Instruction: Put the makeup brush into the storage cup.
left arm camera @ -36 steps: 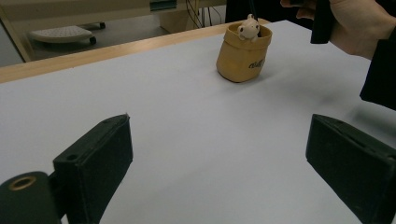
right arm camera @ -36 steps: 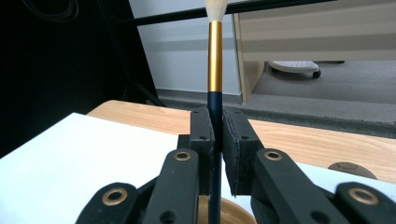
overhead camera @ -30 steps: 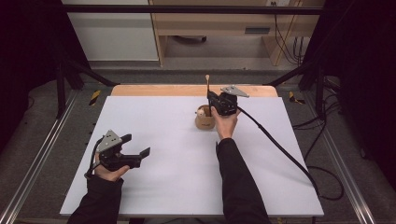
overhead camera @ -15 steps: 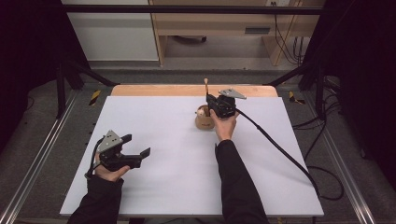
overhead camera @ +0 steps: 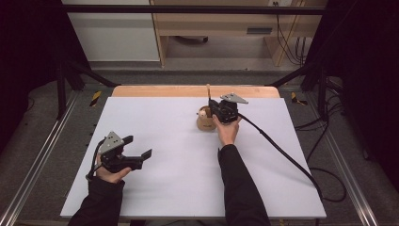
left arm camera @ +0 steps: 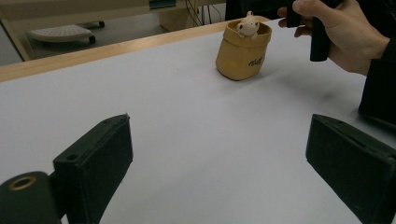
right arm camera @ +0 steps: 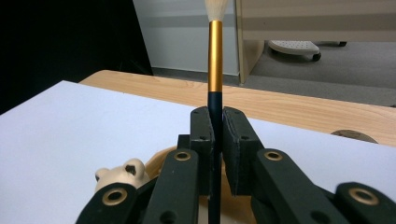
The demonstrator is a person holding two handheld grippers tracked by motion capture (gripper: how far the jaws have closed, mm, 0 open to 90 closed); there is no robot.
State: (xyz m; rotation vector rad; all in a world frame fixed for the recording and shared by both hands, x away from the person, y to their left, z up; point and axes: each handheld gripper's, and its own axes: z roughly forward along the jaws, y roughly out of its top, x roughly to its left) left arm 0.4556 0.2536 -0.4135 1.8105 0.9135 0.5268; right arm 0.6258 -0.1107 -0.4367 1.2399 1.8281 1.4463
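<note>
At twelve o'clock, the right gripper [right arm camera: 217,154] clamps an upright black-and-gold brush [right arm camera: 215,70] above the tan fabic pot [left arm camera: 243,53], likely for insertion; at eight o'clock, the left gripper [left arm camera: 219,172] idles, jaws wide.

Left hand-held gripper [overhead camera: 143,157], held in the left hand [overhead camera: 109,173] low at the near left of the table [overhead camera: 164,188], has its jaws spread wide, pointing toward the right. Right hand-held gripper [right arm camera: 217,135], forearm extended to the far centre, has its jaws clamped on a brush [right arm camera: 215,51] standing upright.
</note>
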